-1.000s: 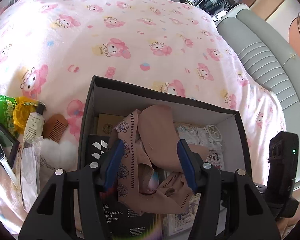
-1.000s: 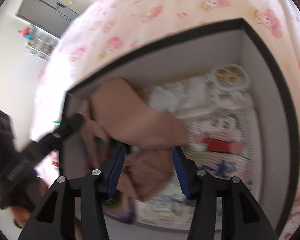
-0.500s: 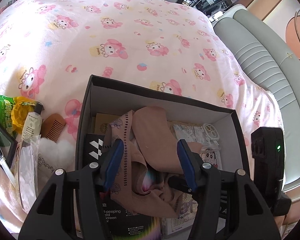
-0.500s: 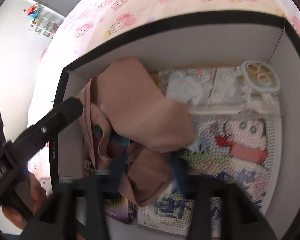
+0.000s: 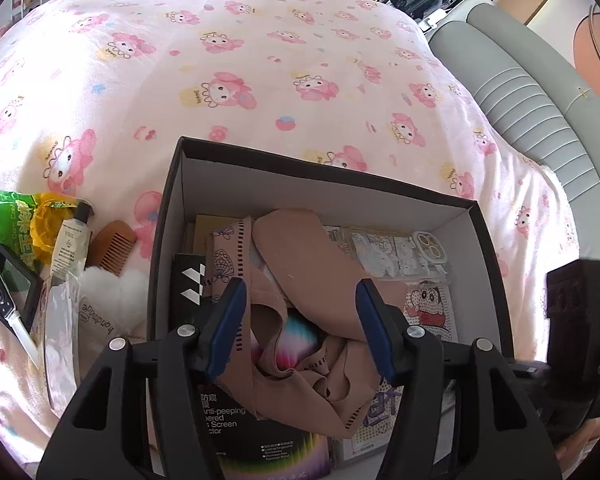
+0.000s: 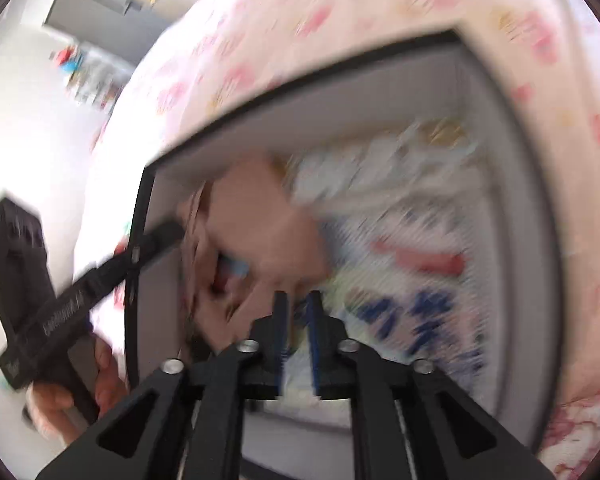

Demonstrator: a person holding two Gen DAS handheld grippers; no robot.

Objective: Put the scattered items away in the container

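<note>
Compared with a second ago, the right gripper (image 6: pixel 297 306) shows a much narrower gap; its jaws have just been opening again slightly, and nothing is seen pressed between the blue pads, though this view is blurred. Its tips sit at about 4 o'clock of the crumpled beige patterned fabric garment (image 5: pixel 296 280), which lies inside the black-rimmed, grey-walled cardboard box (image 5: pixel 320 196) on the pink cartoon-print bedspread (image 5: pixel 260 60). The left gripper (image 5: pixel 300 328) hovers over the same garment with its jaws wide, the pads apart from the cloth on either side, gripping nothing. Within the box, a white cartoon-printed card pack (image 5: pixel 432 312) lies at 3 o'clock of the garment and a black screen-protector package (image 5: pixel 252 440) at 7 o'clock. Outside the box, at 9 o'clock, remain a brown wooden comb (image 5: pixel 114 246), a white tube with black cap (image 5: pixel 72 240), a white fluffy heart-shaped pouch (image 5: pixel 112 300) and a green snack packet (image 5: pixel 10 220).
</note>
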